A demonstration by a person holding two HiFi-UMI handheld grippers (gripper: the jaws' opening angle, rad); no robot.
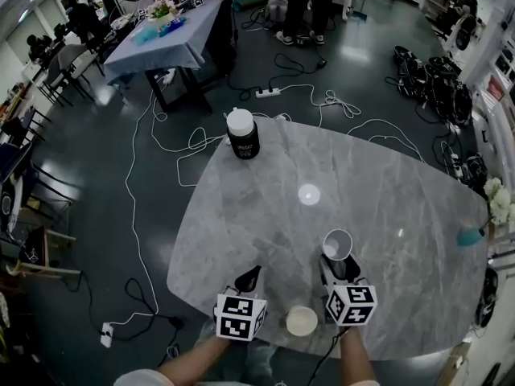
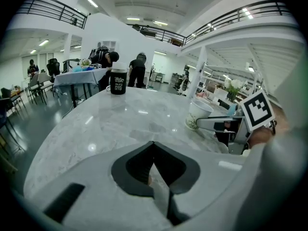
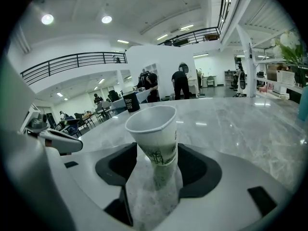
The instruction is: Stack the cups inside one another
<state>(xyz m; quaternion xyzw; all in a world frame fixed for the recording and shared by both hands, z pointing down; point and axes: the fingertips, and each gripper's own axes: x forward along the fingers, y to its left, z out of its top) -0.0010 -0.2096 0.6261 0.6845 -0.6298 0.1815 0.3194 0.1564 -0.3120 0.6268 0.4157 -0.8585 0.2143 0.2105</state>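
Note:
A white paper cup [image 1: 337, 244] with a dark print stands upright on the marble table [image 1: 265, 207]. It sits between the jaws of my right gripper [image 1: 339, 260], which are open, with a little room on either side of the cup [image 3: 156, 134]. A second pale cup [image 1: 302, 321] stands near the table's front edge, between my two grippers. My left gripper [image 1: 250, 277] hovers left of it, jaws shut and empty [image 2: 154, 146]. In the left gripper view the printed cup [image 2: 198, 114] stands just beyond the right gripper's fingers [image 2: 216, 124].
A black jar with a white lid [image 1: 241, 133] stands at the table's far left edge. A teal object [image 1: 469, 236] and white flowers [image 1: 499, 199] are at the right edge. Cables [image 1: 265, 93] lie on the floor, and people stand by a blue-covered table [image 1: 161, 39].

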